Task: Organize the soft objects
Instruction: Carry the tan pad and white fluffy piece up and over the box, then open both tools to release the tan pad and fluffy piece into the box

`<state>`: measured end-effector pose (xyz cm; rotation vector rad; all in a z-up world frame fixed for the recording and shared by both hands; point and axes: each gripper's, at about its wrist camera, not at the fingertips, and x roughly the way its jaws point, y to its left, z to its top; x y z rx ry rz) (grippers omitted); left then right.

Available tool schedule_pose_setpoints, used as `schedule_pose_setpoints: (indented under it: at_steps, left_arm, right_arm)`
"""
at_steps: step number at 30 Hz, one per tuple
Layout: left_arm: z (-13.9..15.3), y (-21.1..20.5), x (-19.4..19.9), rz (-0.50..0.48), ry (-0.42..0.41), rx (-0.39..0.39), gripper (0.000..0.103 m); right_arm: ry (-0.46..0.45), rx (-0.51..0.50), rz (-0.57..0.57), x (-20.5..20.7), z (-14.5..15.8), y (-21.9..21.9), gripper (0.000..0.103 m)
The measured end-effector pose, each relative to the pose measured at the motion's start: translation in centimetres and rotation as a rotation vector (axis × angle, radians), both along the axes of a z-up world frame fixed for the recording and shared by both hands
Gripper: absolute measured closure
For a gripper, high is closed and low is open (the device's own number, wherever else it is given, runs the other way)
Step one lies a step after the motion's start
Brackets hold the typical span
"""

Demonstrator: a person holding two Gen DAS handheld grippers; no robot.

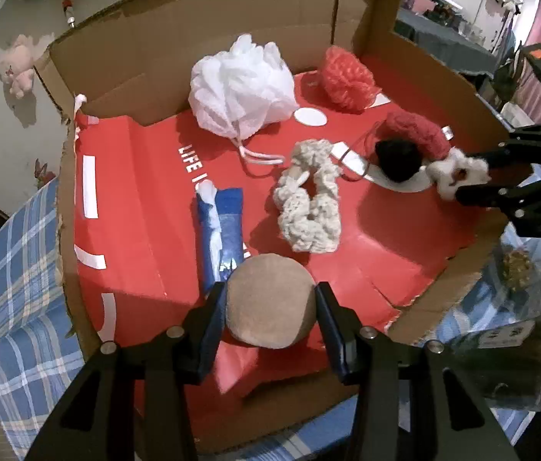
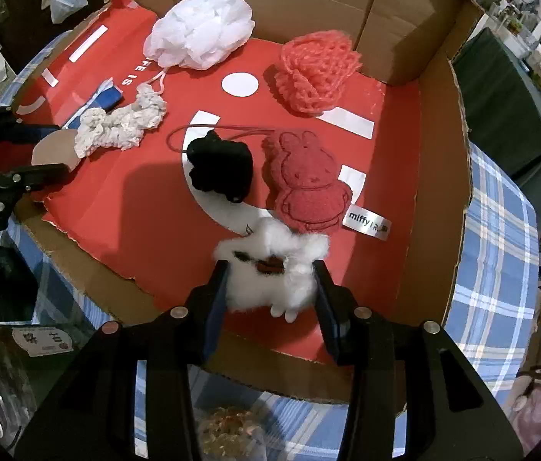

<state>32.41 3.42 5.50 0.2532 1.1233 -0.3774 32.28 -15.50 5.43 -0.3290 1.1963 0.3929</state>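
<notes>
My left gripper (image 1: 270, 301) is shut on a round tan puff (image 1: 270, 299), held low over the near edge of a red-lined cardboard box (image 1: 147, 238). My right gripper (image 2: 270, 288) is shut on a white fluffy toy (image 2: 270, 269) over the same box (image 2: 435, 192); in the left wrist view that right gripper (image 1: 462, 180) and white fluffy toy (image 1: 457, 173) sit at the right. In the box lie a white mesh pouf (image 1: 239, 88), a coral crocheted pouf (image 2: 316, 73), a cream scrunchie (image 1: 309, 199), a black pom (image 2: 220, 171), a red bunny sponge (image 2: 305, 184) and a blue packet (image 1: 220, 234).
The box stands on a blue plaid cloth (image 1: 13, 280). A pink plush toy (image 1: 17, 65) lies beyond the box at the left. A jar of small items (image 2: 228, 430) stands under the right gripper near the front. A dark table (image 2: 501, 103) is at the right.
</notes>
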Motion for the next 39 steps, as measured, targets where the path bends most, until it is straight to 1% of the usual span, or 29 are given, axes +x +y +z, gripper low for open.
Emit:
schedule_pose_setpoints:
  at_steps: [6,12,14,16,18,20,22,23,27,29,31,34,36,38,39]
  left_arm:
    - [-0.2,-0.5,0.2,-0.013,-0.009,0.016,0.053]
    - [-0.5,-0.5,0.3,-0.012,-0.009,0.025,0.052]
    - [-0.6,-0.5,0.3,-0.012,-0.011,0.027,0.049]
    - [-0.7,-0.6,0.3,-0.010,-0.012,0.030,0.048]
    - [-0.4,-0.4,0.1,-0.009,-0.016,0.024,0.046]
    - [-0.2,-0.3,-0.2,-0.006,-0.024,0.019,0.037]
    - [0.2,-0.2,-0.5,-0.003,-0.033,0.007,0.035]
    - [0.5,-0.1,-0.7,0.001,-0.038,0.002,0.032]
    - [2.2,0.3,-2.0,0.026,-0.076,-0.029,0.029]
    - [3.4,0.7,-2.9,0.045,-0.104,-0.051,0.024]
    - [4.6,1.0,-4.1,0.063,-0.135,-0.088,0.020]
    - [6.5,1.4,-6.0,0.084,-0.182,-0.138,0.016]
    - [7.9,1.6,-7.8,0.100,-0.234,-0.166,0.015]
    - [9.0,1.5,-9.6,0.113,-0.280,-0.186,0.006]
    - [9.6,1.4,-10.6,0.116,-0.305,-0.201,0.005]
  right_arm:
    - [-0.001,-0.020,0.006,0.3,-0.3,0.3,0.062]
    - [-0.005,-0.059,0.025,0.0,-0.8,0.9,0.059]
    - [-0.006,-0.064,0.029,-0.1,-0.8,1.1,0.057]
    - [-0.002,-0.058,0.028,-0.2,-0.8,1.1,0.053]
    - [-0.003,-0.052,0.032,-0.4,-0.6,1.2,0.052]
    - [-0.012,-0.059,0.034,-0.5,-0.3,1.3,0.049]
    - [-0.013,-0.056,0.036,-0.7,0.0,1.4,0.047]
    - [-0.018,-0.050,0.034,-0.9,0.3,1.3,0.047]
    - [-0.049,-0.028,0.021,-2.3,2.1,1.0,0.047]
    - [-0.076,0.000,0.011,-3.2,3.5,0.7,0.045]
    - [-0.105,0.030,0.006,-4.3,4.8,0.3,0.037]
    - [-0.167,0.086,0.003,-6.3,7.2,-0.1,0.032]
    - [-0.204,0.131,0.008,-7.5,8.6,-0.5,0.032]
    - [-0.250,0.161,0.003,-9.1,9.9,-0.7,0.032]
    - [-0.273,0.173,0.004,-10.2,10.6,-0.9,0.031]
